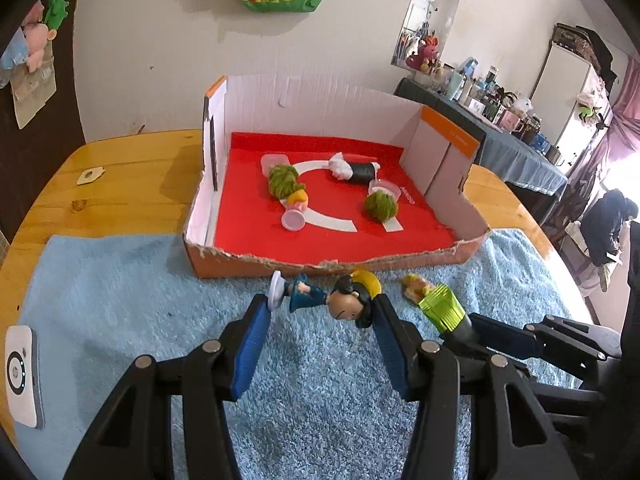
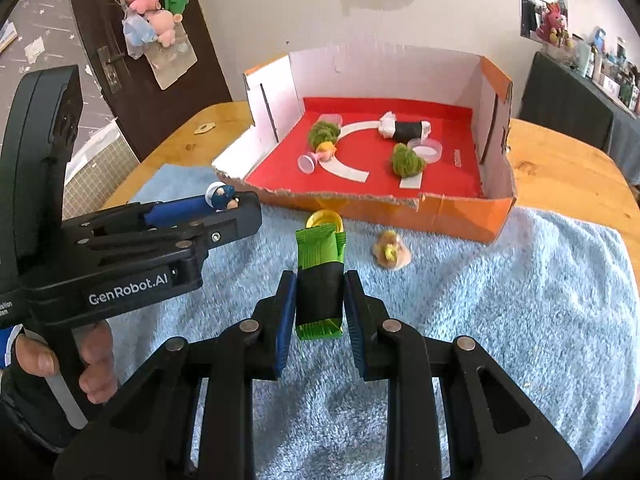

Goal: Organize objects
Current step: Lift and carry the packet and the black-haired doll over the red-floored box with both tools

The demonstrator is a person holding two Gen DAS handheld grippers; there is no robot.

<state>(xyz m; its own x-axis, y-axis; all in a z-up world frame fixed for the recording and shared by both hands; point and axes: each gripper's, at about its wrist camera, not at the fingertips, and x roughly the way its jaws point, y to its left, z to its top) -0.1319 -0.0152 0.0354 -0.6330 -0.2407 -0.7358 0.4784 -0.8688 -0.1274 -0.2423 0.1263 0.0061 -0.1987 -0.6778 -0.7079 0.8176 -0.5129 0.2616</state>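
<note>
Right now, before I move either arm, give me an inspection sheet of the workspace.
Surface: wooden table with a blue towel over its near part.
Job's things: open box holding several small toys; boy figure, green packet and small yellow toy outside it.
Clutter: white device on the towel's left edge.
Grippers: left tongs astride the boy figure; right tongs shut on the green packet.
Cables: nothing seen.
Surroundings: wall, door with plush toys, crowded side table.

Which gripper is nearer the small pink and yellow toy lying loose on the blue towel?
Right. The right gripper, shut on the green and black roll, sits just beside the pink and yellow toy. The left gripper, holding the blue-suited figure, is farther off, beyond the roll.
</note>
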